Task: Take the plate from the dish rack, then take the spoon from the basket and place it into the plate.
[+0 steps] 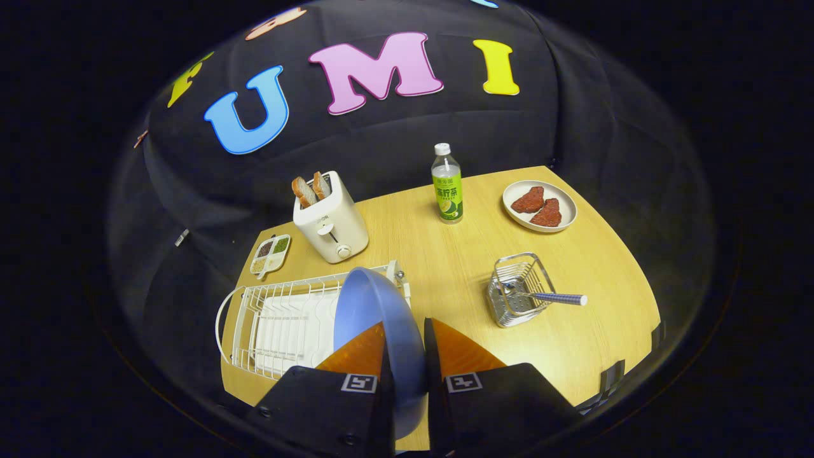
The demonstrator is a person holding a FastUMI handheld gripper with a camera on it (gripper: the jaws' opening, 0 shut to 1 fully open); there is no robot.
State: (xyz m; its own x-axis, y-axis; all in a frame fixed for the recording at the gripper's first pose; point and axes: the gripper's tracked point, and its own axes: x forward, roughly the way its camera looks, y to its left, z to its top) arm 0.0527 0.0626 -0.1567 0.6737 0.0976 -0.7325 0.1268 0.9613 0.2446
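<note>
My gripper (406,334) is shut on the blue plate (369,305), both fingers pressing its rim. The plate stands on edge between the fingers, raised above the right end of the white wire dish rack (273,324). Beyond the fingers to the right, a wire basket (516,298) stands on the wooden table (585,343). The spoon (553,298) lies in it, bowl down inside, with its blue patterned handle sticking out over the right side.
Behind the rack stand a white toaster (331,222) with bread slices and a small divided dish (270,253). A green-label bottle (447,186) stands at the back middle. A plate with red meat pieces (539,205) sits at the back right.
</note>
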